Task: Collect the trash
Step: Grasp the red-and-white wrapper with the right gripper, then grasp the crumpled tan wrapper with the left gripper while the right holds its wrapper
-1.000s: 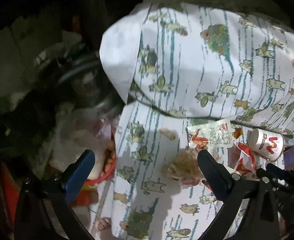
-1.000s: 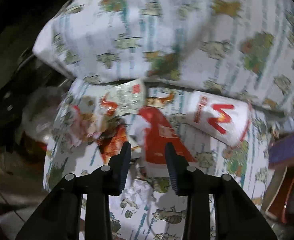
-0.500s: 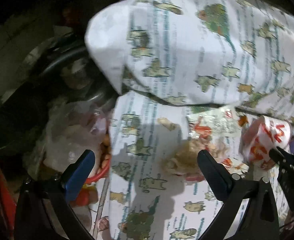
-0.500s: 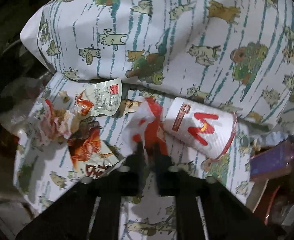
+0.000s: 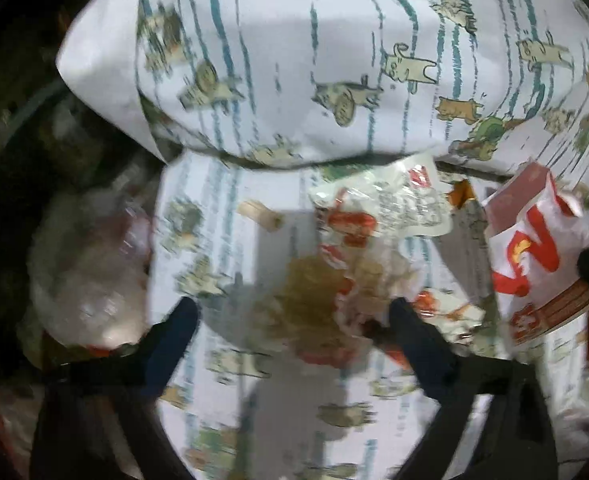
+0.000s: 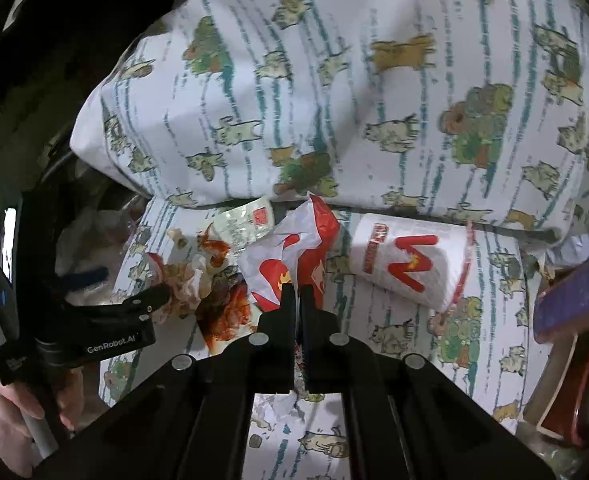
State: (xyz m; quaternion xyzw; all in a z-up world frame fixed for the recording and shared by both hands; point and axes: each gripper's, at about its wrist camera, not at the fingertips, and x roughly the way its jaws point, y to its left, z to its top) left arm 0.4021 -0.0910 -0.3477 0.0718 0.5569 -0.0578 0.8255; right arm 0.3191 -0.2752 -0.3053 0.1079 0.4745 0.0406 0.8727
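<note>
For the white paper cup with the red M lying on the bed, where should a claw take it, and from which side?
Grip the cup across its round body near the middle, coming from above. It lies on its side on the sheet, so the rim is not offered upward. The pillow blocks the far side, and the right claw is shut on a wrapper just left of it.

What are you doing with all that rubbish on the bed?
A person with a gripper in each hand is picking trash off a bed with a cat-print sheet. The right gripper is shut on a red and white wrapper. The left gripper is open, around a crumpled greasy wrapper. A white paper cup with a red M lies on its side near the pillow, not yet collected.
</note>
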